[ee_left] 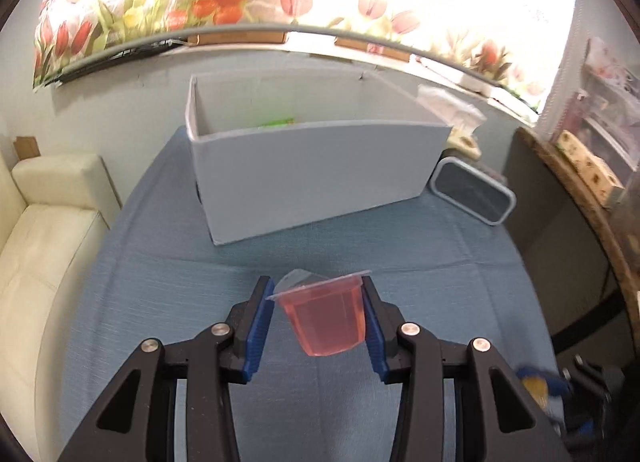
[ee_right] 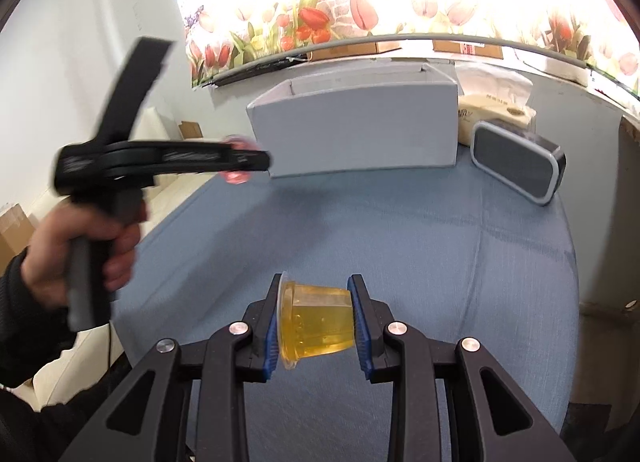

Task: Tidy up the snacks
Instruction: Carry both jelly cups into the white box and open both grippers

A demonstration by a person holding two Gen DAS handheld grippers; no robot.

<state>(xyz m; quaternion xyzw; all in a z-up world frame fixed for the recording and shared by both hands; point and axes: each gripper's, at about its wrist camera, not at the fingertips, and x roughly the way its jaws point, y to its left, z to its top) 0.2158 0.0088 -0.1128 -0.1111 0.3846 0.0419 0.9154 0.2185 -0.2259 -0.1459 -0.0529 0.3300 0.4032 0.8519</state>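
My left gripper [ee_left: 316, 288] is shut on a pink jelly cup [ee_left: 324, 318], which hangs tilted above the blue tablecloth [ee_left: 160, 302]. In the right wrist view that left gripper [ee_right: 252, 160] is blurred, held up by a hand [ee_right: 80, 246] at the left, with the pink cup [ee_right: 236, 178] at its tip, short of the box. My right gripper [ee_right: 317, 282] is shut on a yellow jelly cup [ee_right: 316, 322] lying sideways, lid to the left. A pale grey open box [ee_left: 312, 178] stands at the back of the table, with something green [ee_left: 276, 122] inside it.
A dark lidded container with a grey rim [ee_right: 516, 158] leans right of the box [ee_right: 356, 134], a tissue pack [ee_right: 492, 114] behind it. A cream sofa [ee_left: 40, 230] lies left of the table, a dark round table [ee_left: 560, 242] to the right. Tulip-print curtain behind.
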